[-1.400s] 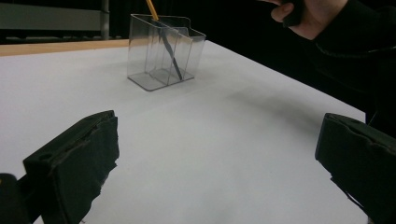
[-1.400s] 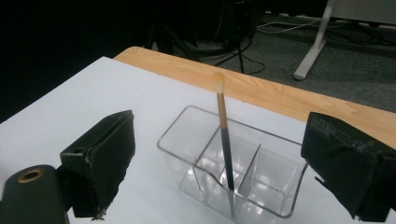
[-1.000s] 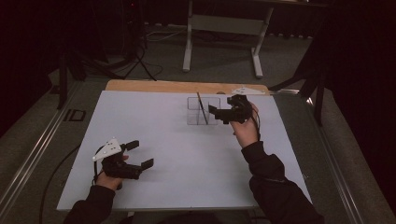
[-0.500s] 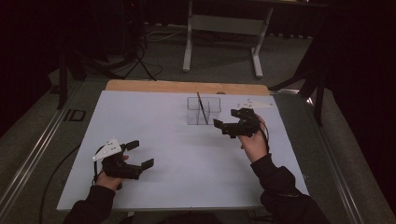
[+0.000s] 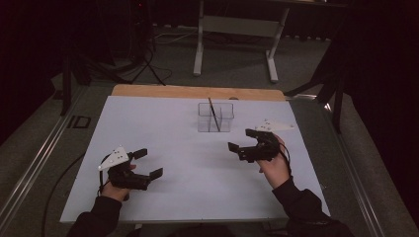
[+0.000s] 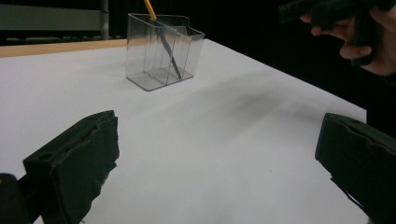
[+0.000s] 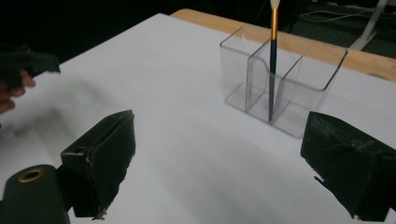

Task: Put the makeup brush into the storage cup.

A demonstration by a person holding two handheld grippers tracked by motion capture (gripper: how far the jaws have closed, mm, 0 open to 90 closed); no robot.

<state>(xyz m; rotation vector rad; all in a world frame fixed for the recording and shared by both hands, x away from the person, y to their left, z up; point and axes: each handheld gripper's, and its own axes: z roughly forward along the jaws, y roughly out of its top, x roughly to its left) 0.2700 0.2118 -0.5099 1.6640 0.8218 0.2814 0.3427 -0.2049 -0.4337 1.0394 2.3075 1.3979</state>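
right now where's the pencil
In the high view the pencil stands tilted in the clear holder toward the table's far edge, ahead of the right gripper.

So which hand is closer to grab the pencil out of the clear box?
Right, most likely. The right gripper sits nearer the clear box holding the pencil, with its fingers wide open and facing it. The left gripper, also open, rests farther off near the table's front edge.

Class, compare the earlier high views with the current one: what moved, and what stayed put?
The right hand-held gripper, jaws open and empty, drew back from the clear holder toward the person. The left hand-held gripper, the holder and the brush standing in it stayed put.
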